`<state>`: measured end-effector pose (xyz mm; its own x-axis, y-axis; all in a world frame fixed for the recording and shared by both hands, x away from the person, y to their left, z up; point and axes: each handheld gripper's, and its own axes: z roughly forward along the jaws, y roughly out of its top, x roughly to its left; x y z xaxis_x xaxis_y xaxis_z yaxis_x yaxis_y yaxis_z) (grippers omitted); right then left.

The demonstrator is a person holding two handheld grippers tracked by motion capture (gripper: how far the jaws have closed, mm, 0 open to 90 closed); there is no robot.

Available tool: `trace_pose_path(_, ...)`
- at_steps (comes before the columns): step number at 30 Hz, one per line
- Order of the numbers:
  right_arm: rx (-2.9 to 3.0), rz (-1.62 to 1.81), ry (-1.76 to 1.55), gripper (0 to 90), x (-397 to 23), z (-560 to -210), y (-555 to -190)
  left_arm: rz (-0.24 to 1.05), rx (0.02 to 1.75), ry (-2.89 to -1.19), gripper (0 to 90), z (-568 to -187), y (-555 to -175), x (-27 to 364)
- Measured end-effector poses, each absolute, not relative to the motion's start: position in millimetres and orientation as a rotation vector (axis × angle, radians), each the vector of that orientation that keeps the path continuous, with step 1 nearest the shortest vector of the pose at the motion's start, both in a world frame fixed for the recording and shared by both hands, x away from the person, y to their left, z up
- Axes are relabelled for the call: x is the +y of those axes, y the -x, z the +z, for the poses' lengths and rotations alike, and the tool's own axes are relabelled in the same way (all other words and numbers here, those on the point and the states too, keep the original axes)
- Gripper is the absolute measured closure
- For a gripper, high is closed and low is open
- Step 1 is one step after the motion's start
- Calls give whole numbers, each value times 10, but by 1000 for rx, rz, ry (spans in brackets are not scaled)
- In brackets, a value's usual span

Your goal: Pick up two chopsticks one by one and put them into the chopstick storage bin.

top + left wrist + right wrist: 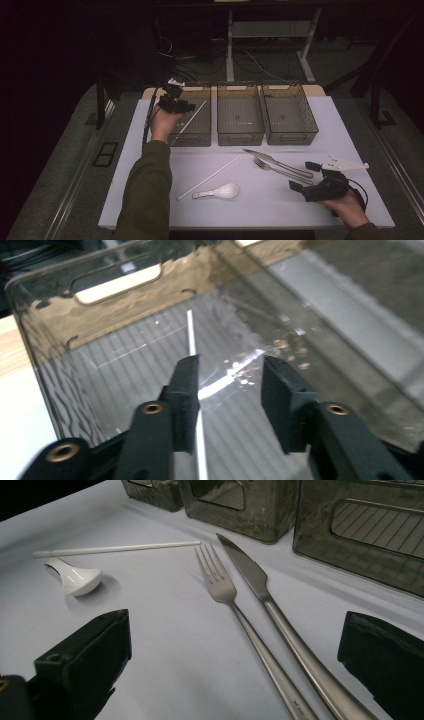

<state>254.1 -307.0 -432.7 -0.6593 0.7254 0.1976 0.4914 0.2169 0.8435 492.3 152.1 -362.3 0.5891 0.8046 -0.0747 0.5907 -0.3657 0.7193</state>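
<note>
White chopstick (190, 335) lies slanted in the leftmost bin (202, 134) of three clear plastic bins lined up at the far side of the table (150, 200). In the high view we see it (192, 117) running from the bin's near left corner toward its far right. We hold the left gripper (176, 102) over that bin, and in the left gripper view the stick passes just inside one black jaw, leaning along that jaw's inner face. The jaws stand partly apart with a clear gap between them, and the other pad does not touch the stick, so nothing is clamped.

A second white chopstick (210, 177) rests on the white tabletop nearer to us, slanted, with a white ceramic spoon (220, 191) just beside its near end. To their right a steel fork (222, 587) and a steel knife (250, 572) lie side by side, close together, their tips pointing toward the bins. The middle bin (240, 135) and right bin (292, 135) stand just beyond them.

Our right gripper (300, 177) rests low on the table at the near right, its jaws spread wide and empty. In the right gripper view the handles of the fork and knife run into the gap between those jaws, touching neither.
</note>
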Motion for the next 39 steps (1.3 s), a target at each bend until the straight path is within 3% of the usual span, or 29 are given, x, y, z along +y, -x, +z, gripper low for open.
trace_pose_path(10,2254,1412,-1149,8,-3062,-4325,-2538,325,912,-2061,392,-3305,-4563,1541)
trace_pose_path(20,2277,1408,-1116,8,-3022,-4338,-2524,324,770,-2093,276,-3236,-4138,1441)
trace_pose_path(30,2299,1415,-1094,8,-2979,-4354,-2522,314,665,-2109,250,-3332,-3678,1306)
trace_pose_path(39,2322,1412,-1077,8,-2934,-4371,-2548,285,649,-2121,254,-3668,-3393,1224)
